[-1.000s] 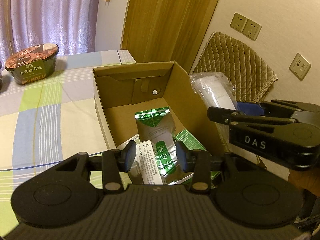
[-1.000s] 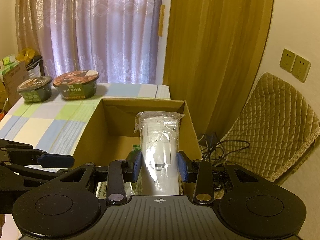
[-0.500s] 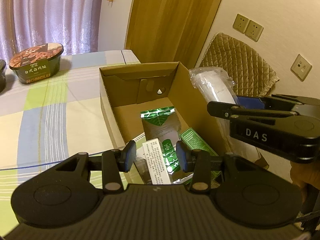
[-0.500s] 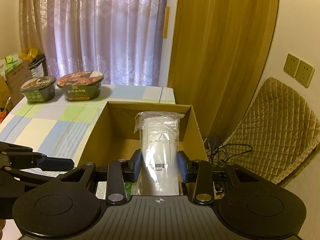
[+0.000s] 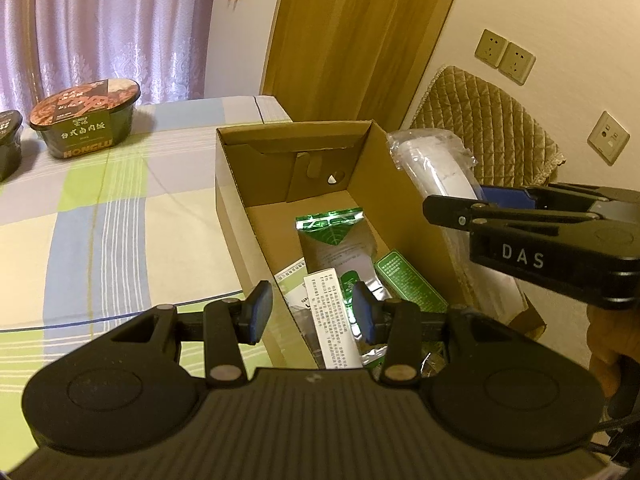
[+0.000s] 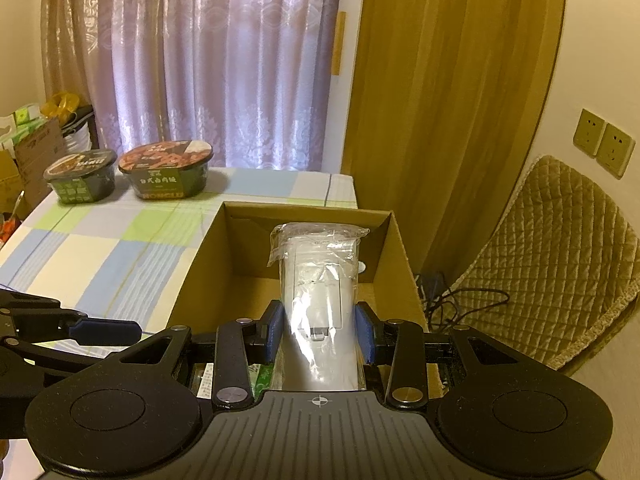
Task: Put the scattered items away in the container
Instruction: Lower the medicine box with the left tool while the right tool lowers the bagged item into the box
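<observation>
Checked desk (image 5: 100,216), cardboard box (image 6: 200,264) at far right corner.
Right hand-held gripper (image 6: 319,334) clamping bagged white item (image 6: 318,280) lengthwise over box; left hand-held gripper (image 5: 306,312) open, empty.

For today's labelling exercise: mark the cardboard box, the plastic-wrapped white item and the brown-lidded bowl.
cardboard box (image 5: 228,200), left wrist view, left wall.
plastic-wrapped white item (image 6: 318,280), right wrist view, its middle.
brown-lidded bowl (image 6: 166,176), right wrist view, side wall.

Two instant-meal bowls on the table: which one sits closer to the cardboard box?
The larger bowl with the brown lid. It stands nearer the cardboard box; the smaller dark green-labelled bowl is beside it, further from the box.
</observation>
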